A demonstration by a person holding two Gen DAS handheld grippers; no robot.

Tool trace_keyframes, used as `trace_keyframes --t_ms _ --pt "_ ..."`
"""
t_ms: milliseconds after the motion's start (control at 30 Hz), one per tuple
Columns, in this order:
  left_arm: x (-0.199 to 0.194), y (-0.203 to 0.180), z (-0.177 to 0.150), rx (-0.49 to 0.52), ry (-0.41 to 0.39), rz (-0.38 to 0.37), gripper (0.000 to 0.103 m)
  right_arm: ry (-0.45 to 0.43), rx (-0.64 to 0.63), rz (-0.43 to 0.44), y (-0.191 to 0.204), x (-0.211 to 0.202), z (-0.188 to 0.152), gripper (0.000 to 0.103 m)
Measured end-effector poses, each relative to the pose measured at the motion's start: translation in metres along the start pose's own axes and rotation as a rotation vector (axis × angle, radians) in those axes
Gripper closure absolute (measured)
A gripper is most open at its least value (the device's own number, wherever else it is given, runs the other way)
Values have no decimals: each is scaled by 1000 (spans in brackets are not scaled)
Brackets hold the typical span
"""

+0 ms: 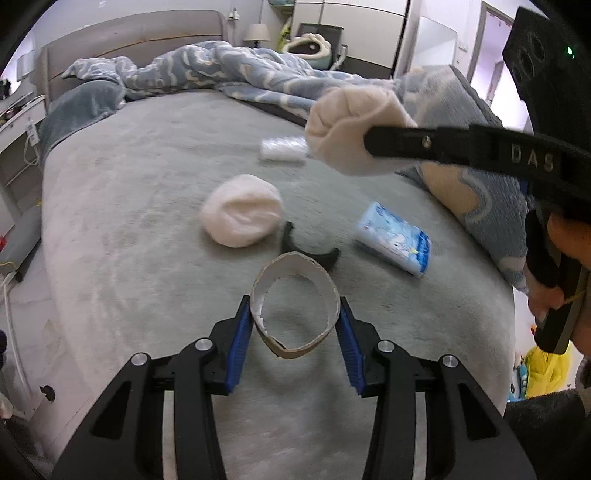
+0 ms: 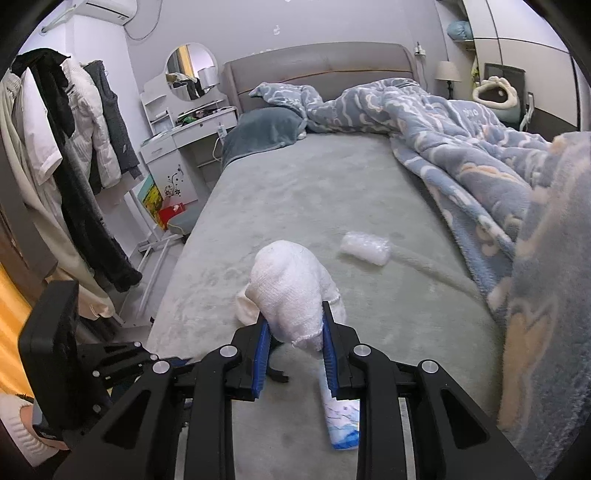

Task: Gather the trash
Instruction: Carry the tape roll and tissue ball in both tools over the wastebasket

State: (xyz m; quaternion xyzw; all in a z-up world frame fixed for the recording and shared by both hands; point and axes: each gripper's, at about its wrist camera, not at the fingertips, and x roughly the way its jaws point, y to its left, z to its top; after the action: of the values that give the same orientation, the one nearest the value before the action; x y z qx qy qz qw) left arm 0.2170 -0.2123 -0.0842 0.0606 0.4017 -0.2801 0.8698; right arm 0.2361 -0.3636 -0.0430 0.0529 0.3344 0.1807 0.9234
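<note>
From the left wrist view, a bed (image 1: pixel 147 221) covered in a pale grey-green plush sheet fills the scene, with a grey padded headboard (image 1: pixel 129 37) at its far end and a rumpled blue-and-cream fleece blanket (image 1: pixel 229 70) heaped along the far and right edges. A white dresser (image 1: pixel 18 122) stands beside the bed's left edge, and a small lamp (image 1: pixel 256 33) sits beyond the far right corner. The left tool (image 1: pixel 295 325) is clamped on a cardboard tube (image 1: pixel 295 306), a short brown ring with a torn white inner lining, squeezed slightly oval between the blue pads. On the sheet near the middle lies a soft white sock ball (image 1: pixel 242 216), and just beside it a black curved plastic piece (image 1: pixel 306 251). A blue-and-white tissue pack (image 1: pixel 395 238) lies toward the right edge, and a clear crinkled wrapper (image 1: pixel 282 147) lies farther up the bed. The right tool's black finger crosses at upper right, pressed against a white rolled sock (image 1: pixel 351 122) held above the sheet.

From the right wrist view, the right tool (image 2: pixel 295 343) is closed on the rolled sock (image 2: pixel 291 291), a ribbed, knitted white bundle, lifted over the near part of the bed (image 2: pixel 314 184). The wrapper (image 2: pixel 365 247) rests mid-bed near the blanket (image 2: pixel 461 140); the tissue pack (image 2: pixel 341 421) shows below the tool. Coats hang on a rack (image 2: pixel 74 147) left of the bed, by a round mirror (image 2: pixel 191 72)
</note>
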Motion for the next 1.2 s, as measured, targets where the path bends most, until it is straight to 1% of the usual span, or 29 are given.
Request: trace_keyframes --t_ms 167,300,433,600,733,933,1200 --pt "-15 16 -2 -16 -12 23 56 21 -44 32 23 13 3 77" --pt "-26 37 -8 -28 -14 75 56 28 -76 55 42 19 5 77" --pt "-33 56 -15 -48 0 105 56 22 -95 84 61 23 10 77" --pt "-49 81 -23 -74 2 135 56 29 -101 122 80 33 14 77" --pt "-59 96 -26 -75 -2 170 56 41 -103 155 96 44 17 77" --pt "-71 124 -39 -110 15 190 56 78 -132 193 125 65 16 77" --pt "-85 161 -64 -147 57 209 56 109 -183 248 164 81 12 77"
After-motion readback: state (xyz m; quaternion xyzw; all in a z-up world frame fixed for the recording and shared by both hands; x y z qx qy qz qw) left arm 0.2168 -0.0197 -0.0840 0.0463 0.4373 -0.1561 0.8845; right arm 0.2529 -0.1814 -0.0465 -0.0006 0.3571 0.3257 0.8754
